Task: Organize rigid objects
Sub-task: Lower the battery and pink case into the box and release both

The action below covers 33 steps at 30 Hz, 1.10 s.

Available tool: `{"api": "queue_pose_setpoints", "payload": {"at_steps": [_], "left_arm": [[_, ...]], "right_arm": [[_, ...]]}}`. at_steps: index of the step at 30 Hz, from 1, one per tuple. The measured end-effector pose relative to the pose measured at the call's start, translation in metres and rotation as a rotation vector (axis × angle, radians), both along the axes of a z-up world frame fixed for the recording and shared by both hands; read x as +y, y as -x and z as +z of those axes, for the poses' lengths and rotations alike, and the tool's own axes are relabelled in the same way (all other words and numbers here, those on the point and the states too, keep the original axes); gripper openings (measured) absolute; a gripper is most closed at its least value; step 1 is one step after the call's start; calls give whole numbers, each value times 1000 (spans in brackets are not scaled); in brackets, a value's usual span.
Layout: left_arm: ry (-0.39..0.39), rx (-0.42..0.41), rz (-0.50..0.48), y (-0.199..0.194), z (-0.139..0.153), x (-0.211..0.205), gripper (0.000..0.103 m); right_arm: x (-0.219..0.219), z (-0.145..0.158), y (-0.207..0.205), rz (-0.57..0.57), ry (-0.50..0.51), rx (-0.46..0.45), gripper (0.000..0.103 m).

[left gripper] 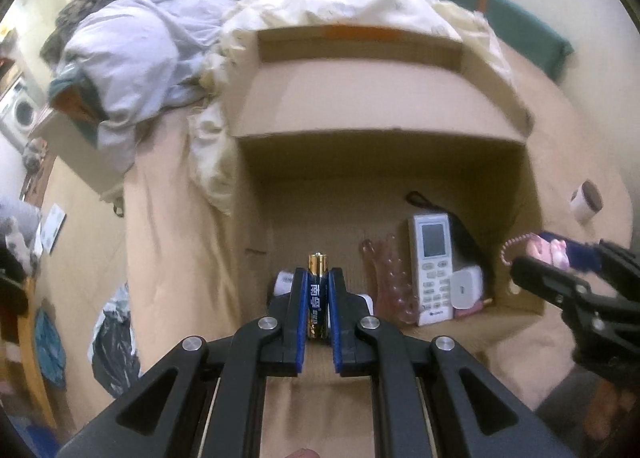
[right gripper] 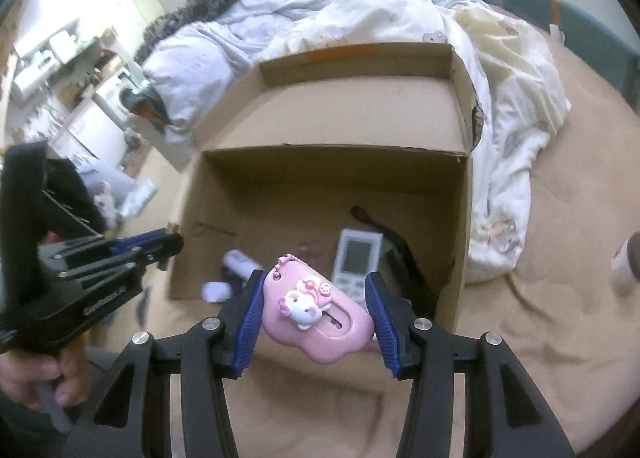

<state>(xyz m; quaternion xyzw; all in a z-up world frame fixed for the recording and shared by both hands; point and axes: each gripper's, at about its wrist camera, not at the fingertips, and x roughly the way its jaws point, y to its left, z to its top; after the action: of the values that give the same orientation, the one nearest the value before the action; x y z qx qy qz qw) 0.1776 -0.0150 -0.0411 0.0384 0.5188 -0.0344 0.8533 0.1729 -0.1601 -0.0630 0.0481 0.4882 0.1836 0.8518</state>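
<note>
Holding one small thing each, both grippers hang over the near edge of the cardboard box that stands on the bed. The left gripper has its blue fingers clenched on a battery, which stands upright between them with its gold end up; it is gripped along its long sides, and its top rises above the fingertips. I judge the battery to be stiff, small and a little heavy for its size, with a smooth round body that may roll or slide out if the grip loosens, so holding it at the middle looks right. The right gripper holds a pink cat-shaped case across its width, tilted, with a bead chain at its far end. The case looks like hard plastic, light and glossy, so the curved edges may slip; the flat sides seem the safer place to hold. Farther, on the floor of the box, lie a white remote control, a white charger just beside it, a clear pinkish thing and a black strap. Beyond the box a crumpled duvet is heaped on the bed, and a paper cup stands to the right.
</note>
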Motion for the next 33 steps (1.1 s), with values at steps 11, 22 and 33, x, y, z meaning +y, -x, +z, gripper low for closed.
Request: {"api": "queue_pose_setpoints", "payload": {"at_steps": [11, 22, 33], "left_arm": [[-82, 54, -41, -1, -57, -14, 9], [-100, 60, -20, -1, -64, -8, 9], [-141, -29, -10, 15, -33, -12, 73]], "right_arm": [[4, -54, -9, -7, 35, 119, 52], [-3, -53, -4, -27, 41, 128, 53], [-26, -20, -1, -125, -108, 22, 103]]}}
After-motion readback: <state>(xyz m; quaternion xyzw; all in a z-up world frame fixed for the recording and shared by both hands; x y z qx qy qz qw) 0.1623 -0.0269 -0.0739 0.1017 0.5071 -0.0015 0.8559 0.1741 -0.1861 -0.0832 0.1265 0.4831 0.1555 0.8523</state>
